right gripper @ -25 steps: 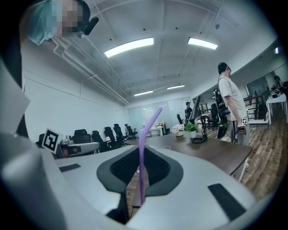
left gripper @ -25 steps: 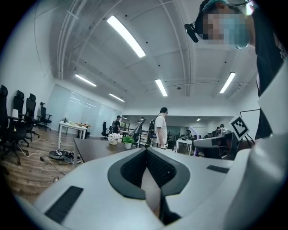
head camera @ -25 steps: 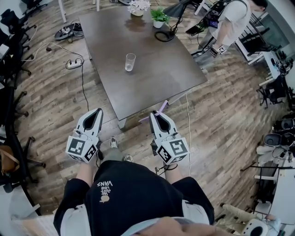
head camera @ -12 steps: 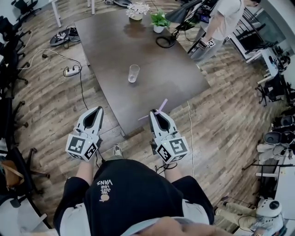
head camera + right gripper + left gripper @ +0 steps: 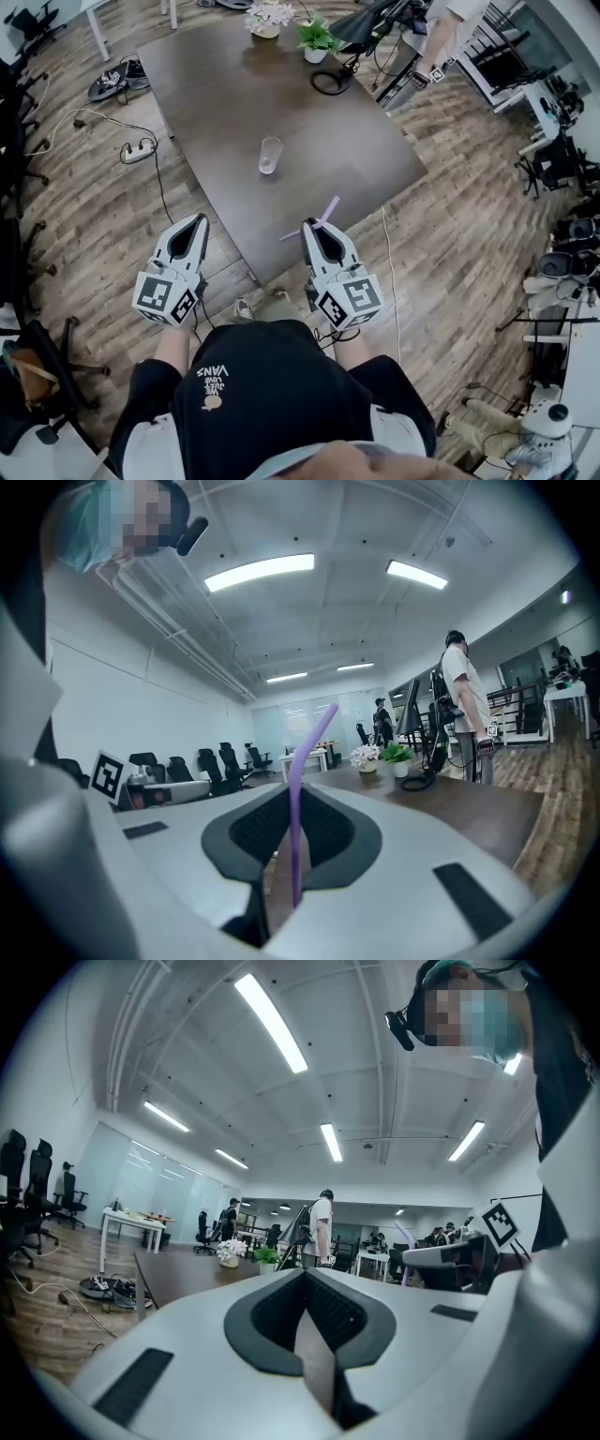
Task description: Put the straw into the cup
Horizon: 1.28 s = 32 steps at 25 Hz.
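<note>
"VANS" in white, upside down in the head view, on the person's black shirt [image 5: 272, 375], smaller print beneath unreadable

The bench [image 5: 234, 94] looks matt dark wood; the cup [image 5: 270, 156] clear and glossy; the straw [image 5: 324, 213] smooth purple plastic; the floor [image 5: 459, 234] grainy wooden planks.

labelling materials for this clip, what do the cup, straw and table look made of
Cup: clear glass or clear plastic; the surface under it shows through.
Straw: purple plastic by its look, smooth and thin, with a bend near the top.
Table: dark brown matte top, likely wood or laminate; grain not readable.
</note>
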Motion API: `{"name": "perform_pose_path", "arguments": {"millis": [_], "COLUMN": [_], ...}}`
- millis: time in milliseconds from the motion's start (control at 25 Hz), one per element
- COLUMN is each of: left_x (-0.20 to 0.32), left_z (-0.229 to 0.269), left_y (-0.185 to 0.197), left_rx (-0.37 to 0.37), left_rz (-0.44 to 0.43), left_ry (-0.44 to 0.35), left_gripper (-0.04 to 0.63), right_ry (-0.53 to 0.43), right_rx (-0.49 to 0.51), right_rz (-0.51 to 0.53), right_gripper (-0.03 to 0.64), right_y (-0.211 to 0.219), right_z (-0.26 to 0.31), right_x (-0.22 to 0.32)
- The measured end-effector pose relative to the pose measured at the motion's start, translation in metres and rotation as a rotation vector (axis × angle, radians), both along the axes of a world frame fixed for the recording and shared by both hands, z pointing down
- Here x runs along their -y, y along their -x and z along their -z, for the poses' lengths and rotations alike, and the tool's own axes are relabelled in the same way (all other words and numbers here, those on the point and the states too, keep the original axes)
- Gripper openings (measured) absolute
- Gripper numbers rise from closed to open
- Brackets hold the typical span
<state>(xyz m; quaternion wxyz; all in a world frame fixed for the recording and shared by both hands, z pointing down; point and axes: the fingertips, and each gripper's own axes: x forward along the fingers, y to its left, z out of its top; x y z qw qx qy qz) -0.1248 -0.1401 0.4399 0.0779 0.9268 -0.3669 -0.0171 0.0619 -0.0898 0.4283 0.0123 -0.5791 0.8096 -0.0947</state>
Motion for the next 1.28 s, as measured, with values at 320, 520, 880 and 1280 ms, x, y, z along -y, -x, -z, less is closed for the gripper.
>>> {"name": "perform_pose_path", "arguments": {"millis": [320, 520, 880, 1280], "left_x": [0.031, 0.057, 0.103, 0.131], "left_z": [-0.007, -0.003, -0.006, -0.009], "left_y": [-0.016, -0.032, -0.053, -0.062], "left_rx": [0.009, 0.010, 0.005, 0.018], "left_rz": [0.004, 0.015, 0.033, 0.048], "left_ry": [0.014, 0.012, 0.022, 0.021], "left_gripper": [0.011, 0.011, 0.011, 0.011], "right_ry": [0.008, 0.007, -0.005, -0.017], "right_rx": [0.005, -0.002, -0.022, -0.023], "right_rz": [0.008, 0.035, 0.071, 0.093], "right_gripper": [0.043, 0.043, 0.043, 0.043], "right_y": [-0.015, -0.030, -0.046, -0.053], "right_z": [-0.007, -0.002, 0.005, 0.007], "right_x": [0.036, 0.070, 0.127, 0.161]}}
